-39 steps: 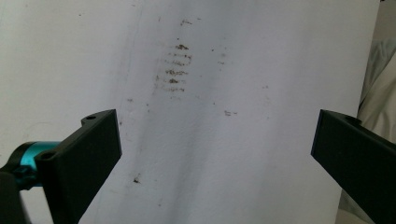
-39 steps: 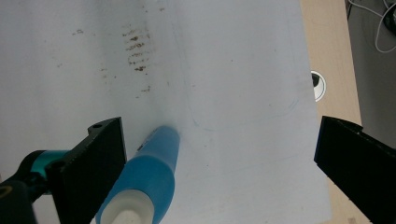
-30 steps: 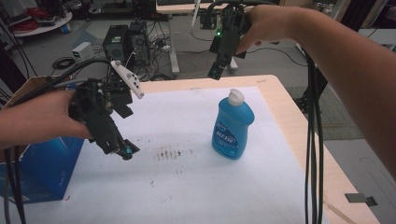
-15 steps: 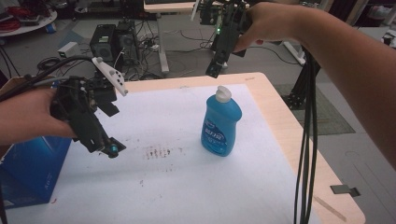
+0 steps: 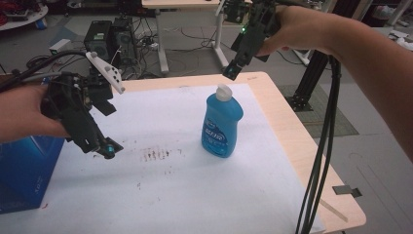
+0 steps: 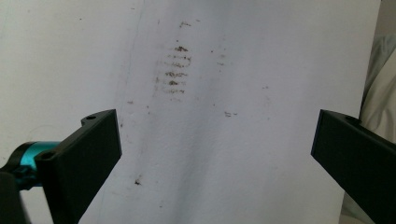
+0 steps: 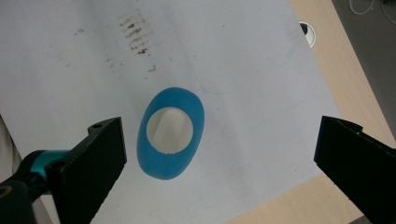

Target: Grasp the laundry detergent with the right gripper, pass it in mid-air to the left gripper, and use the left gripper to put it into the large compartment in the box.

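Black jaws of the left hand-held gripper (image 5: 108, 148) gape empty over the stained white bench (image 5: 160, 195). Beyond, the translucent blue plastic dish-soap bottle (image 5: 221, 122) stands upright directly below the wide-open right hand-held gripper (image 5: 231, 72), seemingly poised for a top-down grasp.

The dish soap bottle (image 5: 222, 119), upright mid-table, carries a white label (image 5: 216, 137) on its front, but the lettering is too blurred to read. No other text, number or sign can be read anywhere.
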Action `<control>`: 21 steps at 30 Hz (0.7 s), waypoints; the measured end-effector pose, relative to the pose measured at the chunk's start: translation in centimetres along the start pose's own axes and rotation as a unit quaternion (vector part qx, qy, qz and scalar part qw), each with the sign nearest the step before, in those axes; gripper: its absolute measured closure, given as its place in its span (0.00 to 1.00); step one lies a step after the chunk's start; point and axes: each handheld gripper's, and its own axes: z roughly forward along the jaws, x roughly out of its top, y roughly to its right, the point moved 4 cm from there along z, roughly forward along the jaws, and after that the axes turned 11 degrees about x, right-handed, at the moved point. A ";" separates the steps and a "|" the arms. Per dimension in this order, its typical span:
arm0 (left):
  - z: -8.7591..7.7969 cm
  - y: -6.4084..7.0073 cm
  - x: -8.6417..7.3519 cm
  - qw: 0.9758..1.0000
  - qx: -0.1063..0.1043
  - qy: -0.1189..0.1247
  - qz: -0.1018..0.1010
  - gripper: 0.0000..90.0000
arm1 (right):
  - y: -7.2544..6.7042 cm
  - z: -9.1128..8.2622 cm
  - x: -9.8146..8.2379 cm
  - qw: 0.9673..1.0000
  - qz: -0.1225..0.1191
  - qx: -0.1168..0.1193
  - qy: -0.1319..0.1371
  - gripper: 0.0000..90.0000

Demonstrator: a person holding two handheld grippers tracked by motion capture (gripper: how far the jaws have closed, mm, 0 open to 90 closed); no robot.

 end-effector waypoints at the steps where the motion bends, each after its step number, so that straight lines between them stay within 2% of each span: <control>1: 0.1 0.0 0.0 1.000 -0.001 0.000 0.001 0.02 | -0.1 0.1 -0.3 1.000 0.006 0.003 0.003 0.02; 9: 0.3 0.0 0.1 1.000 -0.001 -0.003 0.003 0.02 | -0.2 0.7 -2.4 0.999 0.041 0.009 0.017 0.02; 21: 0.6 -0.1 0.2 1.000 -0.003 -0.002 0.002 0.02 | -1.0 1.8 -4.7 0.997 0.072 0.005 0.041 0.02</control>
